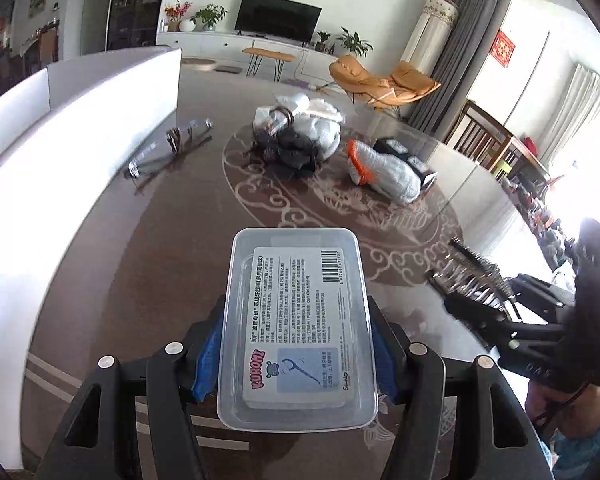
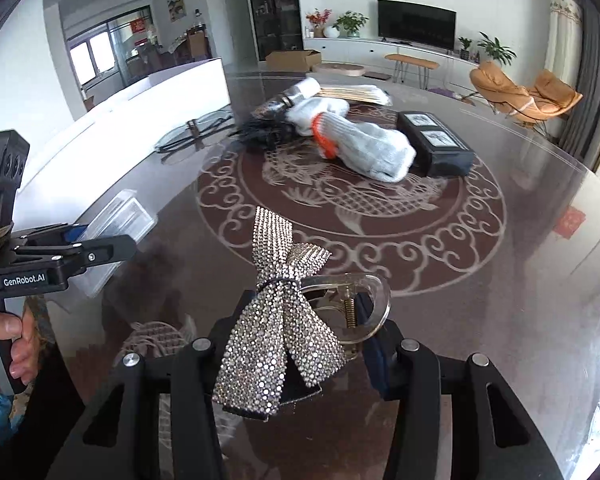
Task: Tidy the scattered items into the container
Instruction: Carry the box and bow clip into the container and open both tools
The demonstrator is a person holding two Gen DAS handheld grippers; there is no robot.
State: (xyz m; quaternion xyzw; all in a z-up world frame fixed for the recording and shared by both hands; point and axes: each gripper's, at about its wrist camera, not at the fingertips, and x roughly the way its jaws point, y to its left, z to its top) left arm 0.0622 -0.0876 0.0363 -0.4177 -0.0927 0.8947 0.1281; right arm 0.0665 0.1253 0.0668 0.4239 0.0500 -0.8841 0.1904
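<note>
A: Item one?
B: Clear rectangular plastic floss-pick box with a printed paper label point(image 1: 298, 330), held off the table between the blue pads of the left gripper point(image 1: 296, 354); jaws part-way closed, pressing both long sides.

A: Item two?
B: Rhinestone-covered silver ribbon bow on a clear plastic claw hair clip point(image 2: 284, 320), clamped in the right gripper point(image 2: 300, 354), jaws about half closed on it, raised over the dark round glass-topped table with a pale fish pattern point(image 2: 380, 216).

A: Still lying on the table?
B: Grey knitted glove with an orange cuff point(image 2: 364, 148) near the centre; just behind it, a heap of white cloth and black cords point(image 1: 296, 136); a black rectangular box with two framed pictures on its lid point(image 2: 434, 142) touching the glove's far side; clear-framed spectacles point(image 1: 170, 146) beside the white box.

A: The container?
B: Large white open box point(image 1: 80, 120), at the table's left edge, well apart from both held items.
</note>
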